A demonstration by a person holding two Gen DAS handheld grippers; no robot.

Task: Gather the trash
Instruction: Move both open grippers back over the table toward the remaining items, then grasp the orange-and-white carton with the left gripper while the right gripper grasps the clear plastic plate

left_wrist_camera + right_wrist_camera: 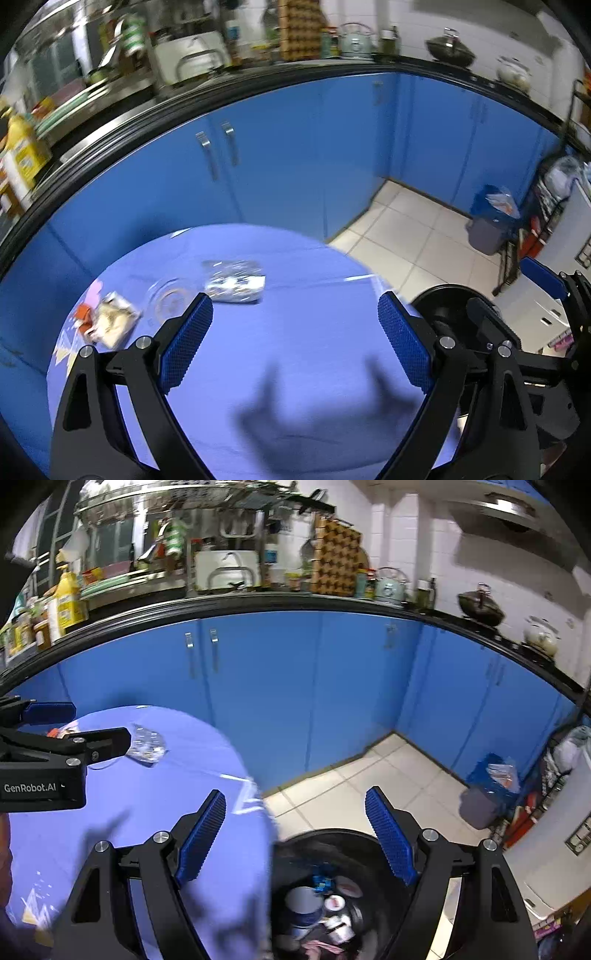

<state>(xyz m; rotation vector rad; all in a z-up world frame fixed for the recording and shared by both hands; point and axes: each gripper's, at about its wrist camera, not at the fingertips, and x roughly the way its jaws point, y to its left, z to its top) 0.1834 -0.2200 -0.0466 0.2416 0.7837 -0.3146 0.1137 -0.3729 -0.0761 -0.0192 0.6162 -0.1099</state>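
Observation:
A silver crumpled wrapper (236, 281) lies on the round blue-clothed table (280, 350), also in the right wrist view (146, 745). A beige and red snack packet (110, 320) and a clear plastic lid (170, 301) lie at the table's left. My left gripper (295, 341) is open and empty above the table, short of the wrapper. My right gripper (295, 840) is open and empty above a black trash bin (332, 897) that holds cups and wrappers. The bin's rim shows at the right in the left wrist view (448, 295).
Blue kitchen cabinets (295, 155) under a cluttered black counter stand behind the table. A grey bin with a blue bag (491, 225) stands on the white tile floor at the right, next to a rack. The left gripper's body (44, 760) reaches in at the right view's left.

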